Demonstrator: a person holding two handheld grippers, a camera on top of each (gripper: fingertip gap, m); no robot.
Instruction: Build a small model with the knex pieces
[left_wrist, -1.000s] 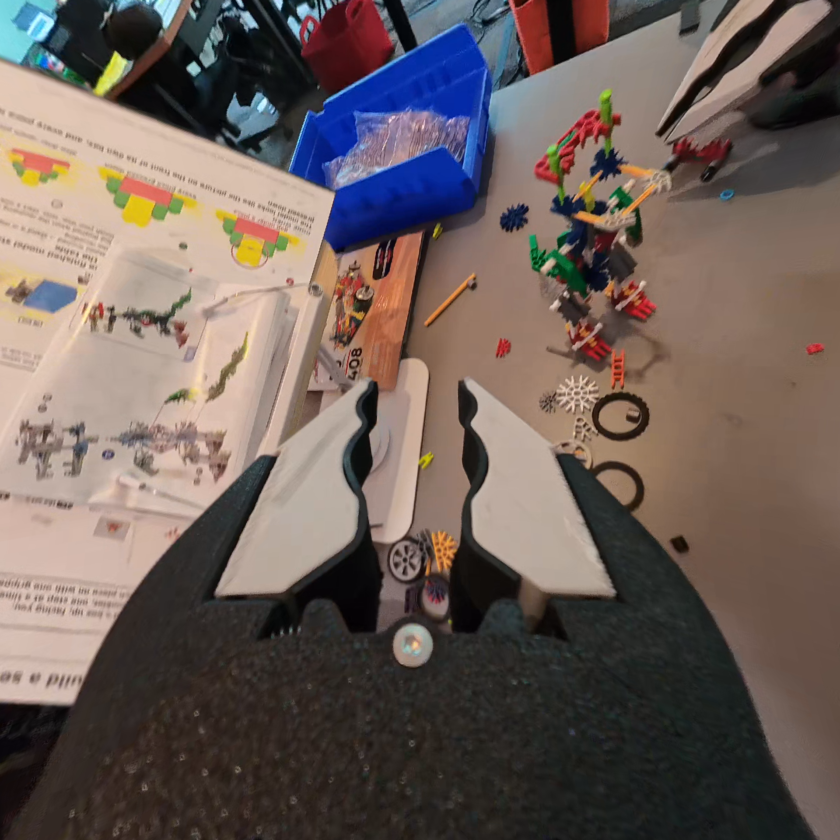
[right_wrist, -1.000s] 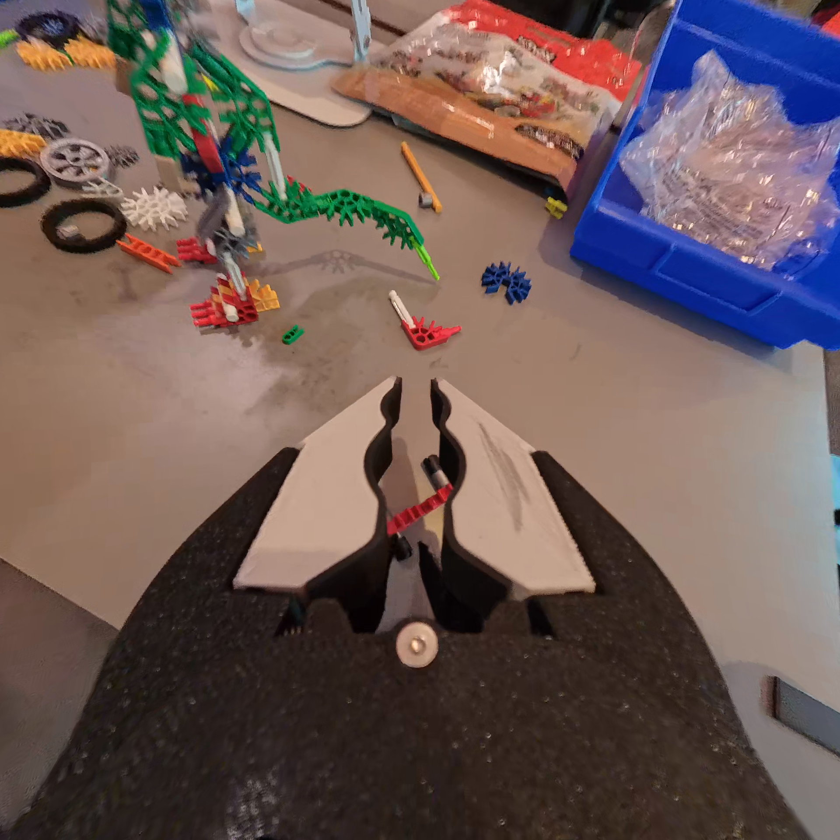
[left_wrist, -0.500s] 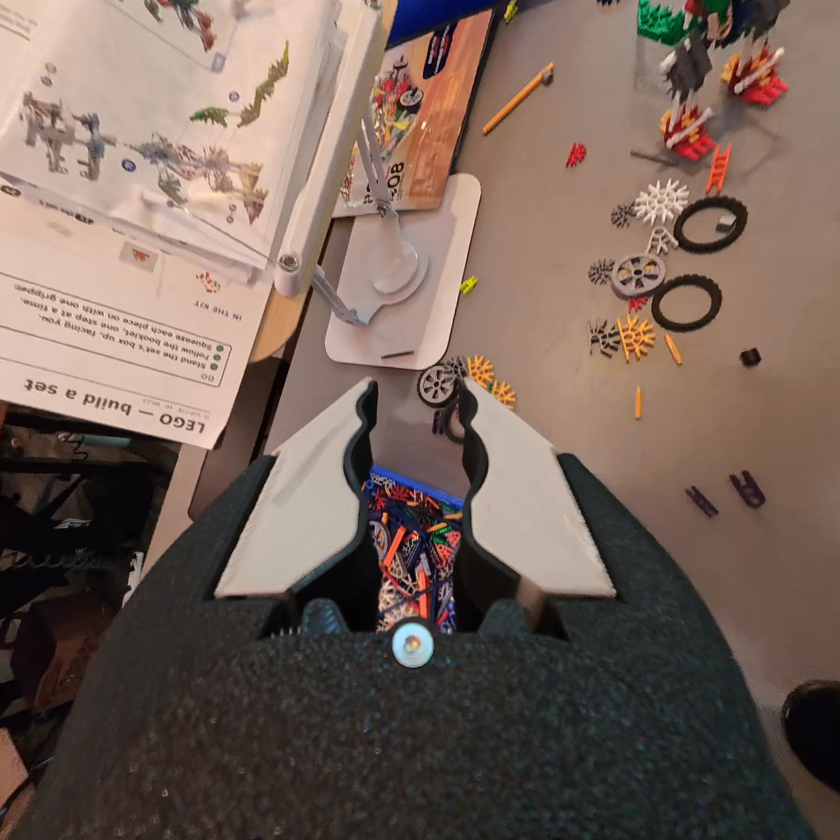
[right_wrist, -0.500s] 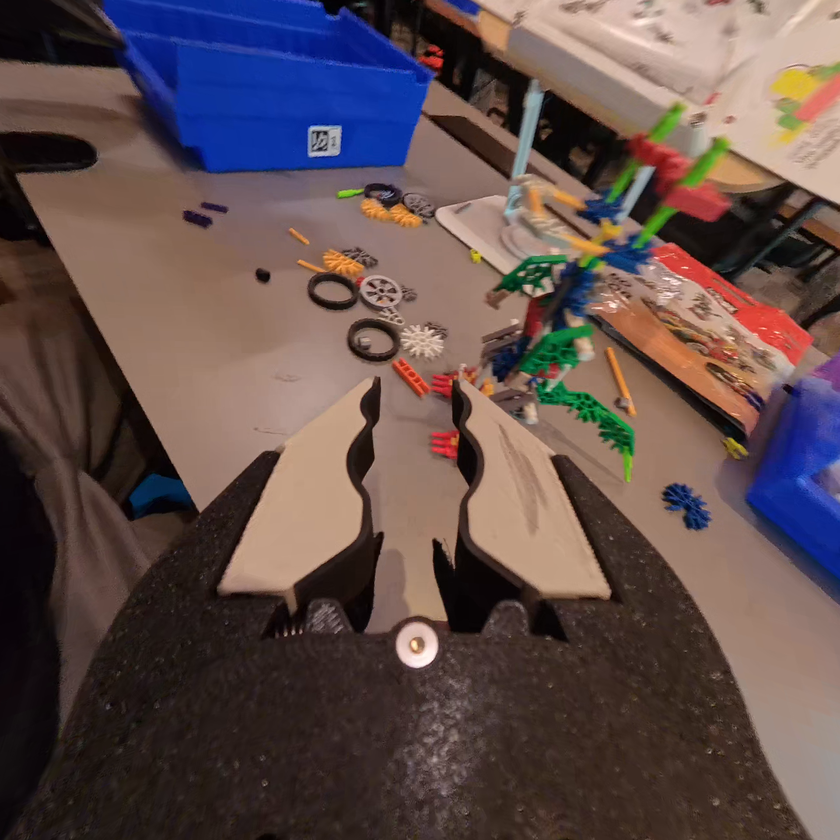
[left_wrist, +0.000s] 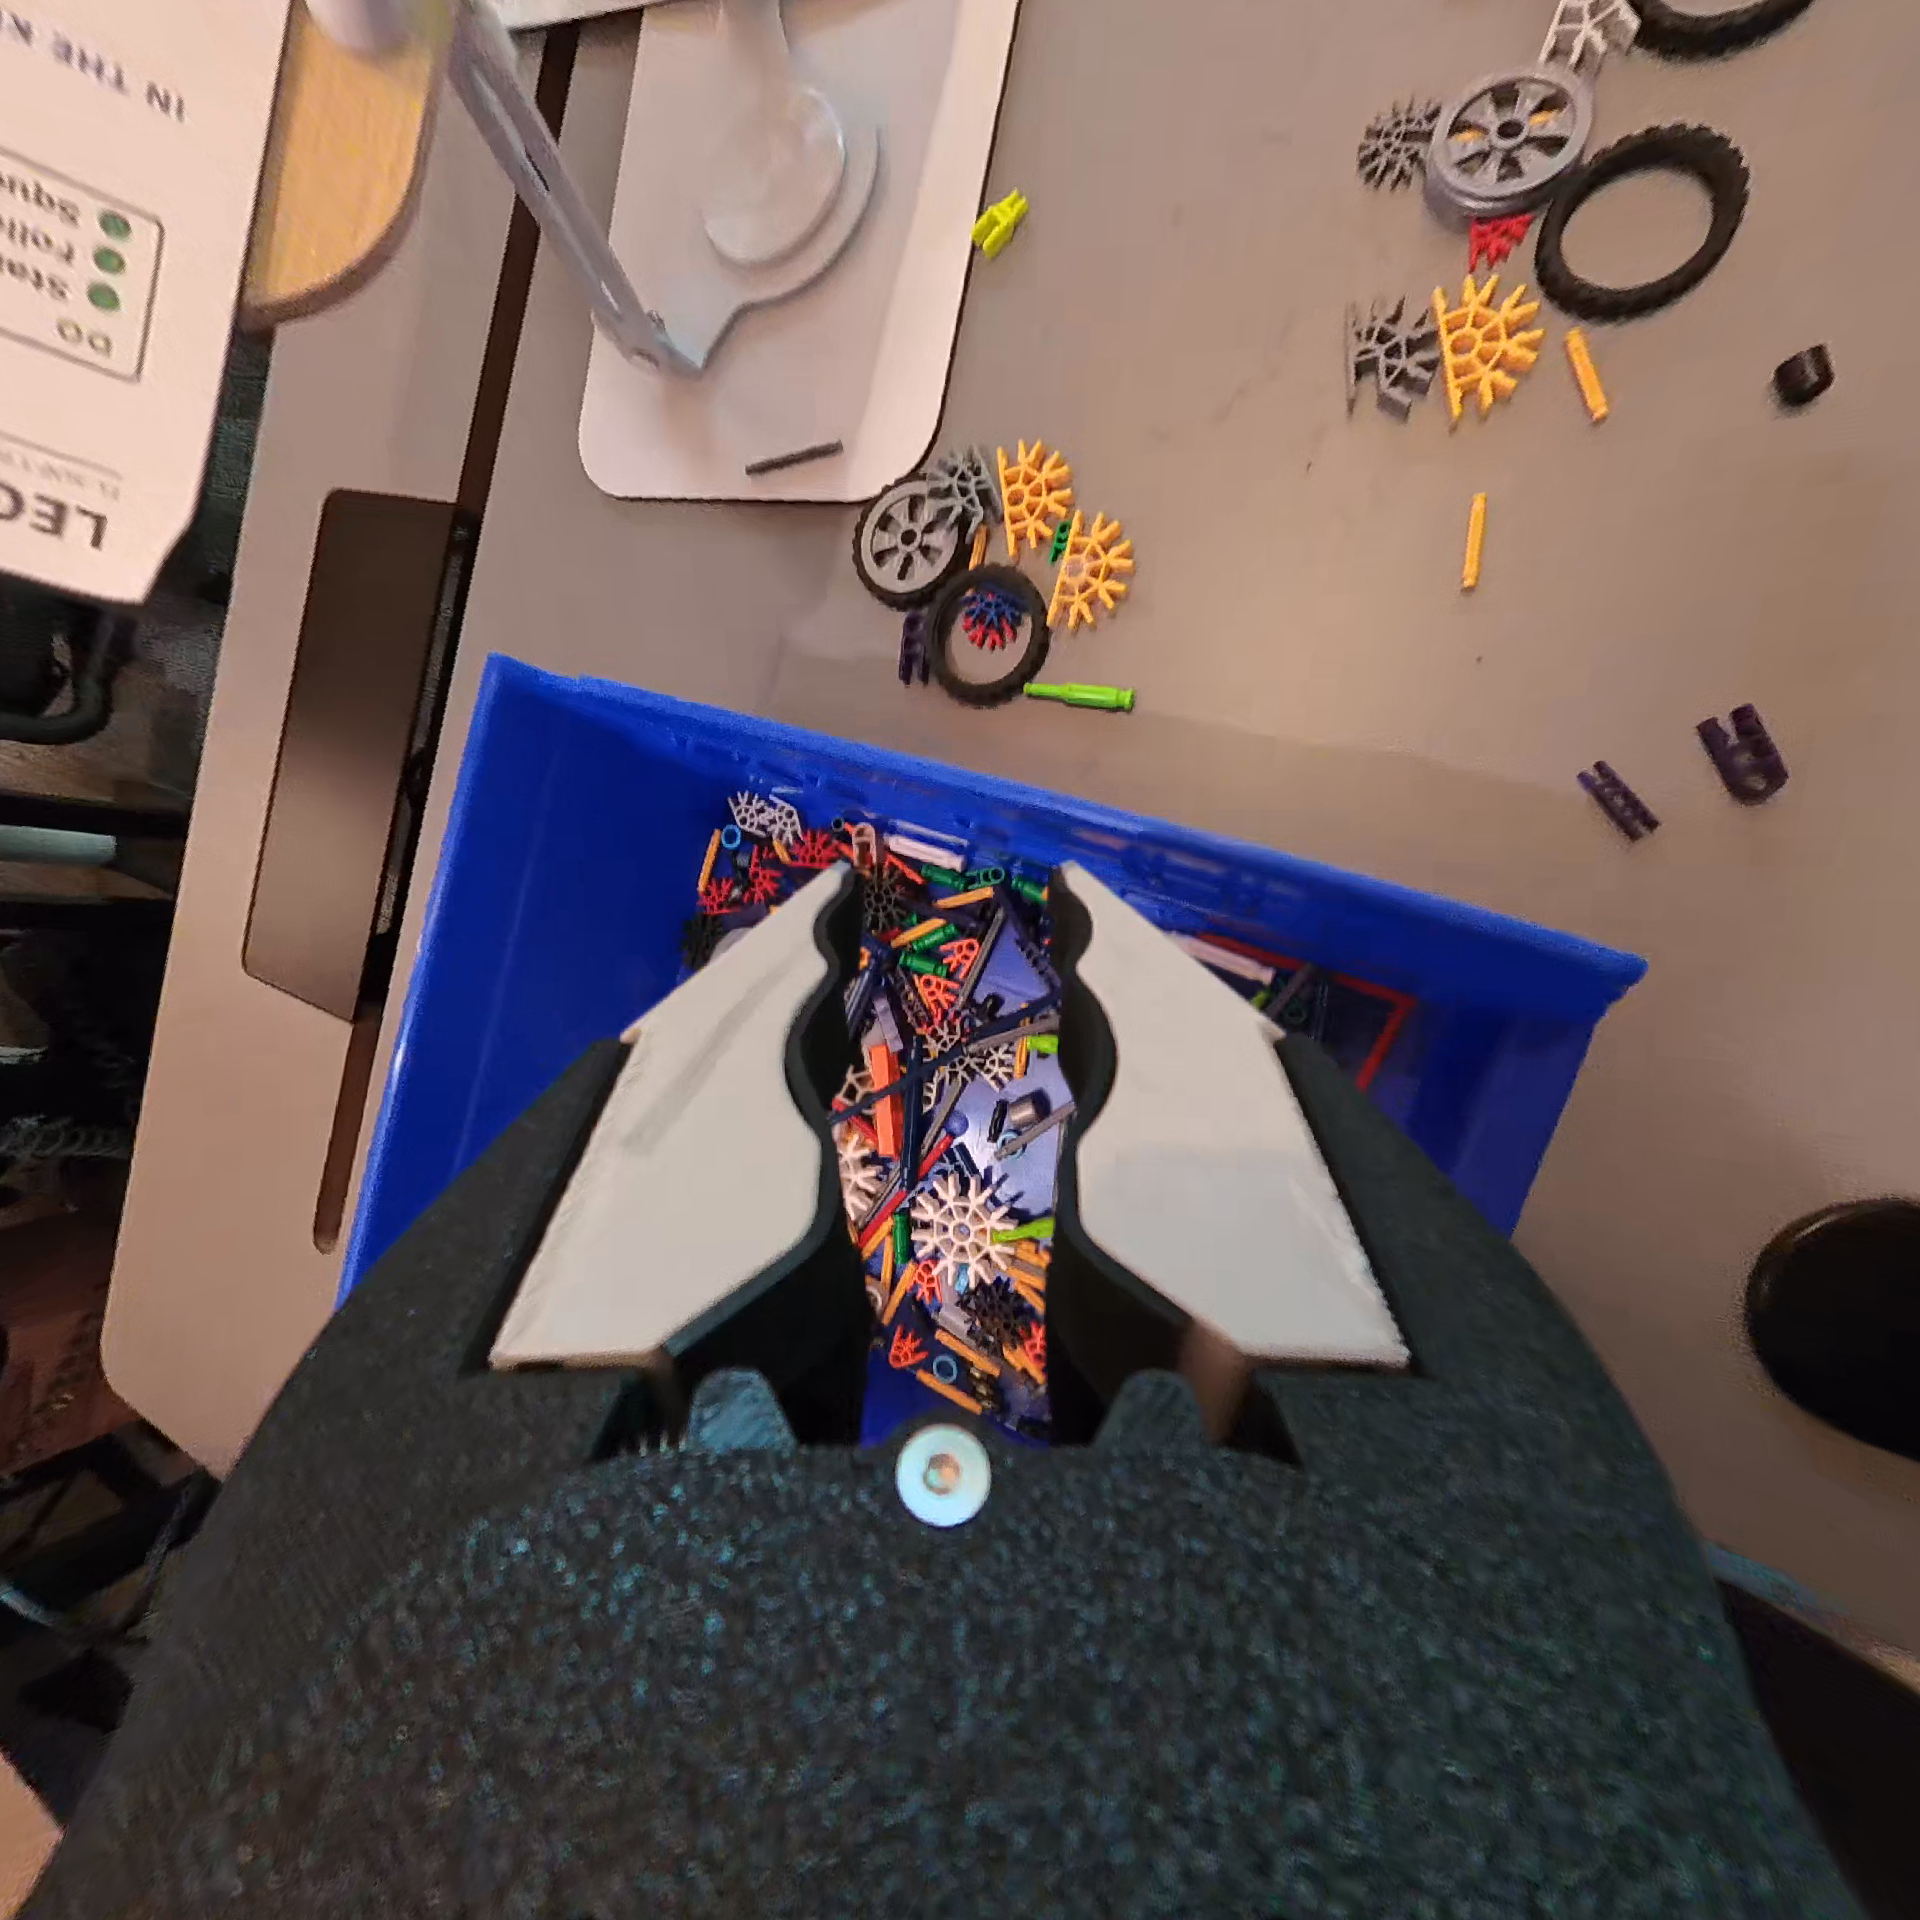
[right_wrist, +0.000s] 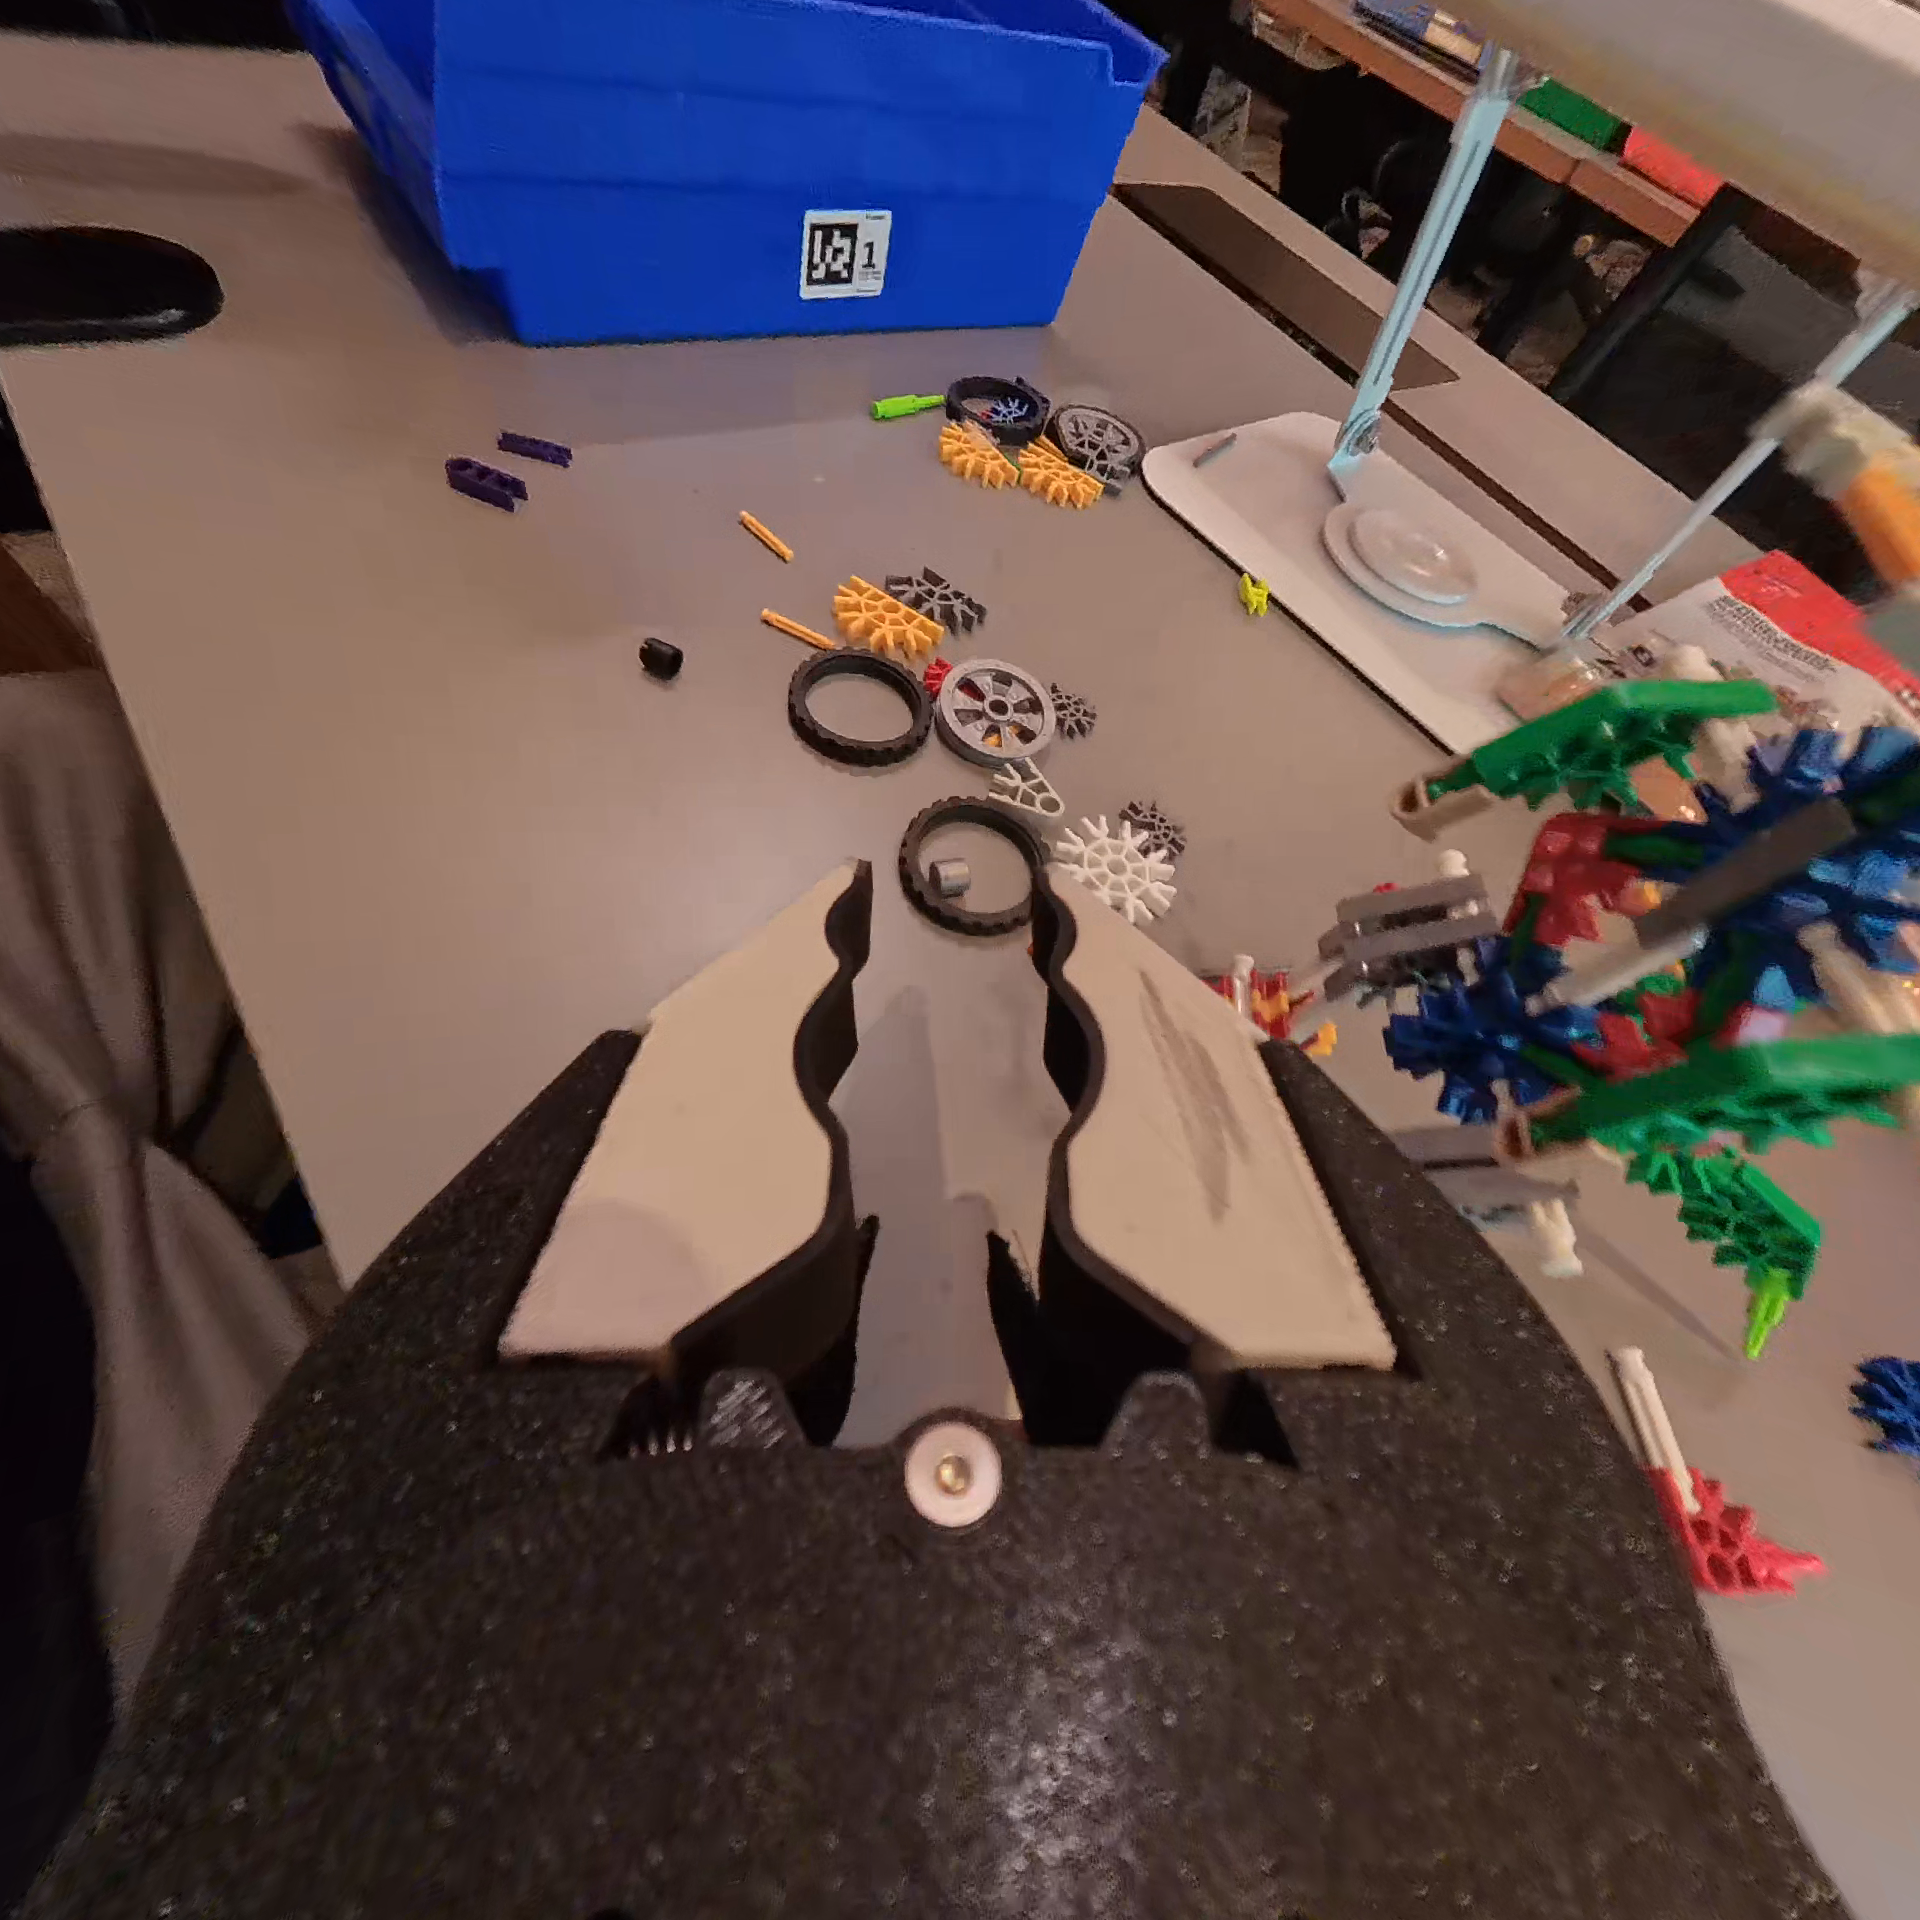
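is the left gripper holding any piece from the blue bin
No, the left gripper hangs open over the blue bin of loose pieces, with nothing between its fingers.

Right gripper (right_wrist: 948, 883) above grey table (right_wrist: 468, 831), jaws apart, nothing between them. Black tyre ring (right_wrist: 971, 868) with small grey cylinder (right_wrist: 951, 875) inside, at 12 o'clock, just beyond fingertips. White snowflake connector (right_wrist: 1114, 868) at 1 o'clock. Colourful rod-and-connector model (right_wrist: 1683, 956) at 3 o'clock. Blue bin (right_wrist: 727, 156) at 11 o'clock, well apart.
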